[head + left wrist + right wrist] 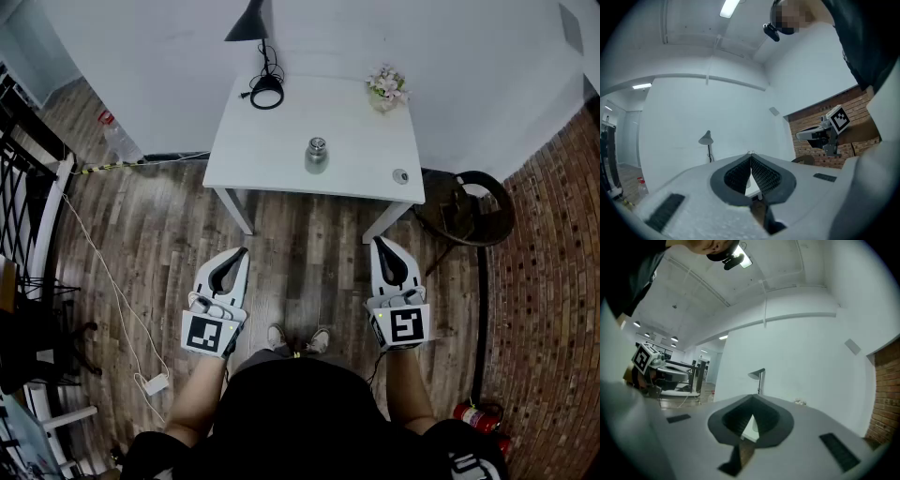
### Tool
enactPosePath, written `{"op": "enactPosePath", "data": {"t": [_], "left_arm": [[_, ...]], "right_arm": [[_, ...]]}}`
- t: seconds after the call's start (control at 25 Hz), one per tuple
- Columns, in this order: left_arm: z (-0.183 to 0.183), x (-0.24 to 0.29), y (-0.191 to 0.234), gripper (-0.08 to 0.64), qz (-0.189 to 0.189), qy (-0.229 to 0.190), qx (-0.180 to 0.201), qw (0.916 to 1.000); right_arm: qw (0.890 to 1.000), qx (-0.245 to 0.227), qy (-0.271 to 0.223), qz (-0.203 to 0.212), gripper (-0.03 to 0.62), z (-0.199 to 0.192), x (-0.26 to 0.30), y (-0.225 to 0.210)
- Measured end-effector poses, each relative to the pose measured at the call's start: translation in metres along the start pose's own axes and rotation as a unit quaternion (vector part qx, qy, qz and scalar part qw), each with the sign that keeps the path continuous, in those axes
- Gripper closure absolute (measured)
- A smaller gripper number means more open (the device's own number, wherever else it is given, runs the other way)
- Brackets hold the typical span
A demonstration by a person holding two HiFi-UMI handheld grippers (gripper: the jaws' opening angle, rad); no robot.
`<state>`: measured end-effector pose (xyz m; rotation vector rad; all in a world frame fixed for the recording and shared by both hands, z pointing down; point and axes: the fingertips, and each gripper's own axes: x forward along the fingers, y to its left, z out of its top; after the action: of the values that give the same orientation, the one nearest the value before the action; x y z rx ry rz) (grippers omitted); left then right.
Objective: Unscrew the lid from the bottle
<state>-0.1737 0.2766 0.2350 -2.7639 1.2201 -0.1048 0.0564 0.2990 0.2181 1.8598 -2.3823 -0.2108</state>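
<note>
Both grippers are held level over the wooden floor (300, 253) in front of the worktop (272, 150). The jaws of the left gripper (242, 251) are closed tip to tip with nothing between them, and so are those of the right gripper (379, 242). The bottle (316, 157) stands upright near the middle of the worktop, well apart from both grippers, with its lid (317, 143) on. Hazards from this position, as a judgement: closed jaws brought against the free-standing bottle would push or topple it, so the jaws must open before contact. A twist on the lid without the body clamped would spin the whole bottle. The body looks like smooth metal and may slip in a light grip. Surroundings: a lamp (249, 22) stands at the rear left with its coiled cable (266, 92) on the worktop, a flower pot (385, 87) sits at the rear right corner, and a small round object (400, 175) lies near the front right edge. None of these is beside the bottle. The direct path to it over the front edge is free. A wide sweep of the right gripper could strike the round object or the flower pot.
</note>
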Motion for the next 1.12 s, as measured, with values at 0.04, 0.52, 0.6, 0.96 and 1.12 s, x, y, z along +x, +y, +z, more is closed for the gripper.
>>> {"op": "enactPosePath", "data": {"t": [0.04,0.52,0.6,0.96,1.12], "left_arm": [[0.000,-0.001,0.001,0.537,0.001,0.000,-0.001,1.0000],[-0.006,0.011,-0.018,0.537,0.012,0.009,-0.010,0.9998],[-0.009,0.013,-0.023,0.537,0.013,0.007,-0.007,0.9999],[-0.021,0.035,-0.030,0.537,0.010,0.010,-0.021,0.9997],[-0.033,0.062,-0.021,0.537,-0.003,0.008,-0.030,0.9995]], "right_arm": [[1.000,-0.001,0.000,0.001,0.580,-0.001,0.000,0.001],[0.999,0.037,-0.014,0.017,0.578,-0.016,-0.011,-0.013],[0.999,0.034,-0.005,0.020,0.578,-0.026,-0.016,-0.015],[0.999,0.038,0.014,0.019,0.578,-0.044,-0.015,-0.029],[0.999,0.032,0.018,0.012,0.578,-0.051,0.003,-0.039]]}}
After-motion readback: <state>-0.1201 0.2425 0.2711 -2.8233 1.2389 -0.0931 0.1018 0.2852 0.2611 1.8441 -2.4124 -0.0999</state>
